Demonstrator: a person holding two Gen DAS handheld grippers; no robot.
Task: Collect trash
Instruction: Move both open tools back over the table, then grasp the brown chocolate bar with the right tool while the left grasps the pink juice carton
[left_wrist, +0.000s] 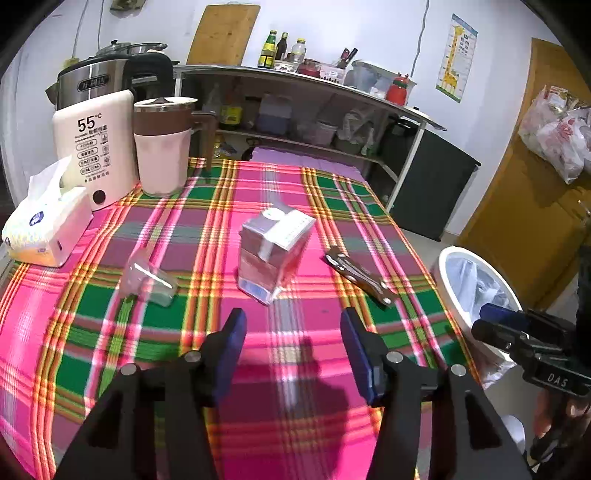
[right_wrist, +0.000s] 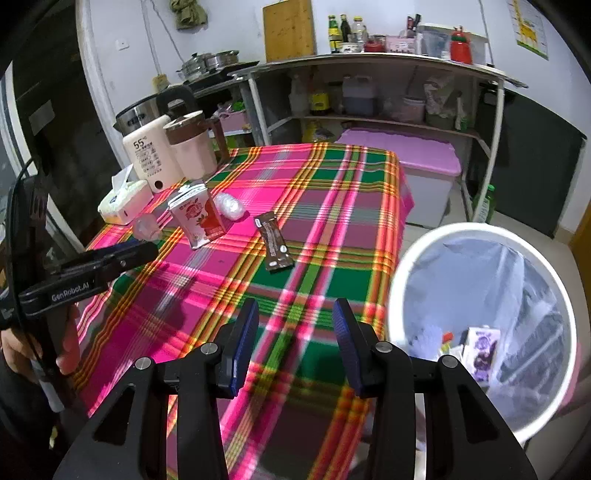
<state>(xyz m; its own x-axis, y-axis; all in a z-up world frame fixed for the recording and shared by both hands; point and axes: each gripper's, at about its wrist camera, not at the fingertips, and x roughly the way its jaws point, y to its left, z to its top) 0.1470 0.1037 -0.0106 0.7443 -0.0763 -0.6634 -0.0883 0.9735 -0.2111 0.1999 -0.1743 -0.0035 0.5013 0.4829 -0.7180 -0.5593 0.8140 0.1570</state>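
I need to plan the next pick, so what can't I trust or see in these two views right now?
- Trash bin: left wrist view, far side cut off behind the right gripper; contents hidden.
- Bin contents: right wrist view, blurred.
- Clear plastic cup: left view, blurred; partly hidden behind the left gripper's fingers in the right view.
- Milk carton: print motion-blurred, left view.

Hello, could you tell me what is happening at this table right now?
A person is clearing trash off the plaid tablecloth with two tools. The left hand-held gripper and the right hand-held gripper are both open and empty. A drink carton, a brown snack wrapper and clear plastic scraps sit on the table. The lined trash bin beside it already holds some trash.
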